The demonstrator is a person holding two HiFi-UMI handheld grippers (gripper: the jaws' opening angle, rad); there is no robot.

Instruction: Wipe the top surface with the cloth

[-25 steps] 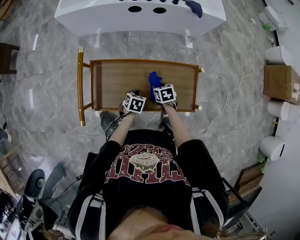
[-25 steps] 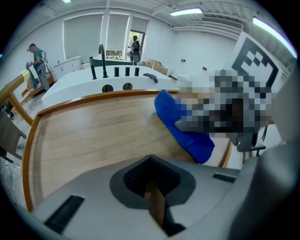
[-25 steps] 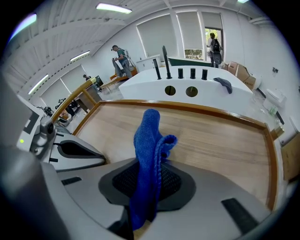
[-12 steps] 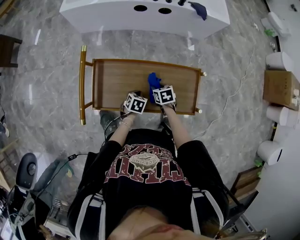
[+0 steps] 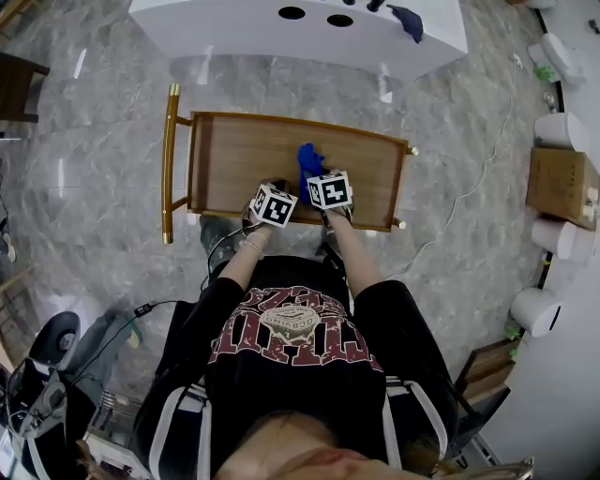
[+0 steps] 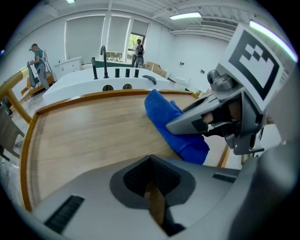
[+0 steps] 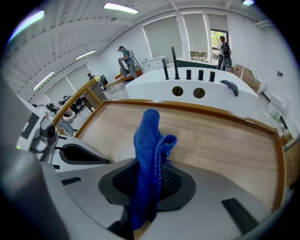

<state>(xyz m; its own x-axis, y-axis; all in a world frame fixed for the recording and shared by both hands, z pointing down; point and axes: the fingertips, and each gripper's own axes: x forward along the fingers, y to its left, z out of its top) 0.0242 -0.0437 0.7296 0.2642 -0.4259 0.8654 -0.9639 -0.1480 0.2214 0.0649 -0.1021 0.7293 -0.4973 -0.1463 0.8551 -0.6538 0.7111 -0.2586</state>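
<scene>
The wooden tray top (image 5: 234, 164) of a cart lies in front of me. A blue cloth (image 5: 308, 161) stands up from its near middle, pinched in my right gripper (image 5: 323, 178), which is shut on it. In the right gripper view the cloth (image 7: 148, 140) rises folded from between the jaws of the right gripper (image 7: 146, 183). My left gripper (image 5: 267, 187) hovers just left of it over the tray's near edge. Its jaws are shut with nothing between them in the left gripper view (image 6: 151, 161), and the cloth (image 6: 171, 123) hangs to its right.
The cart has a gold handle (image 5: 170, 159) at its left end and a raised wooden rim (image 5: 300, 120). Behind it stands a white counter (image 5: 300, 33) with holes, black taps and a dark cloth (image 5: 409, 21). Boxes and white rolls (image 5: 562, 178) sit far right. A cable (image 5: 469, 187) crosses the floor.
Both grippers and the cloth keep their place on the tray. Only the head view has drifted, so the cart sits slightly lower and further right in the picture.
</scene>
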